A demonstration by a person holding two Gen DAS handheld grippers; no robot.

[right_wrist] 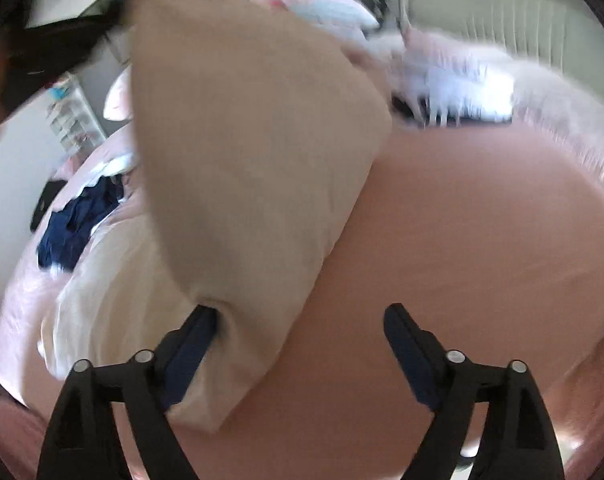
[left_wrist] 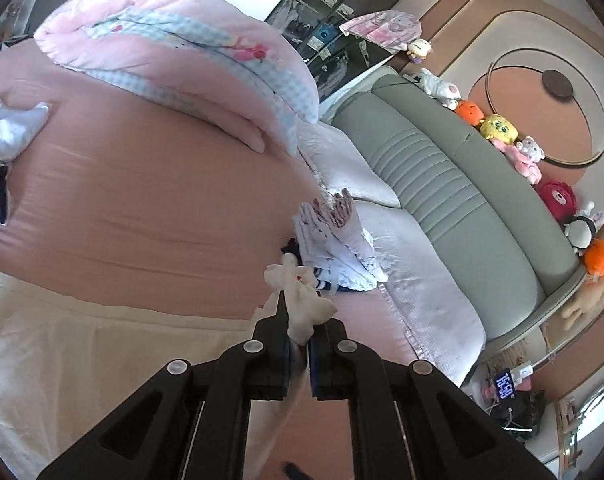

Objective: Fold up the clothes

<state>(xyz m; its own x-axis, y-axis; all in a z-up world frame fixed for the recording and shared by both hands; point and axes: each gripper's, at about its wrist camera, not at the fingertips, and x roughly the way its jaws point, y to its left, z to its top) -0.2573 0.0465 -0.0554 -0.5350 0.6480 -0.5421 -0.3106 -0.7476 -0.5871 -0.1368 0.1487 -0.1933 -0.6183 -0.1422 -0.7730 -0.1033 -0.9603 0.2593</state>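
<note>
Here the left tongs [left_wrist: 299,330] pinch a bunched corner of the cream garment [left_wrist: 101,360], lifting it off the bed [left_wrist: 141,208] near its front edge; the right tongs [right_wrist: 299,332] gape wide, holding nothing, cloth draped against 1 finger.

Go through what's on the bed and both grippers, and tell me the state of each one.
Left gripper: shut on the cream garment.
Cream garment: pinched, bunched, partly lifted.
Right gripper: open, holding nothing.
Stack of clothes: folded, piled near the pillows.
Pink quilt: folded, on the bed.
Navy garment: crumpled, unfolded.
Clock: lit.
</note>
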